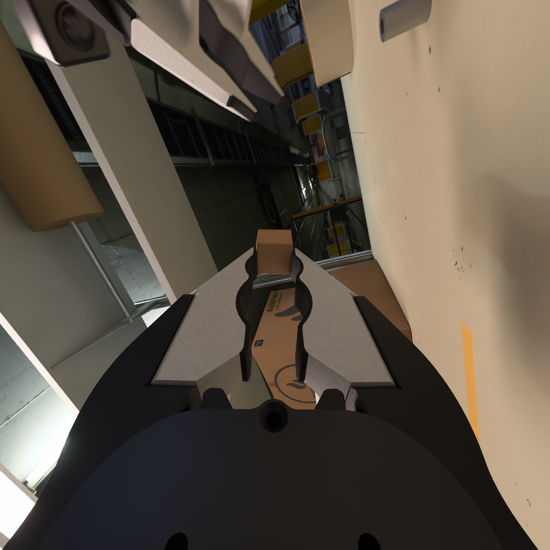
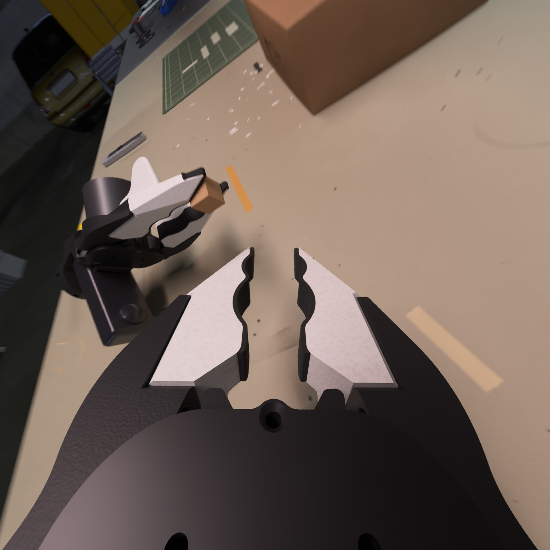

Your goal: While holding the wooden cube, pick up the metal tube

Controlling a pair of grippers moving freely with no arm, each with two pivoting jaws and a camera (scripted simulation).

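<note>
My left gripper (image 1: 273, 256) is shut on the wooden cube (image 1: 273, 251), pinched at the fingertips and held off the beige table (image 1: 446, 238), which runs up the right side of this tilted view. The grey metal tube (image 1: 404, 19) lies on the table at the top right, far from both grippers. My right gripper (image 2: 273, 253) is open and empty, a little above bare table. It also shows in the left wrist view (image 1: 265, 104), at the top. The right wrist view shows the left gripper (image 2: 212, 193) with the cube (image 2: 207, 198) at the left. The tube is not in that view.
A cardboard box (image 2: 342, 44) stands at the far right; it shows in the left wrist view too (image 1: 369, 297). A green cutting mat (image 2: 205, 59) lies beyond, with an orange tape strip (image 2: 239, 189) nearer. A pale round object (image 1: 330, 38) stands beside the tube. The table edge (image 2: 98, 166) runs along the left.
</note>
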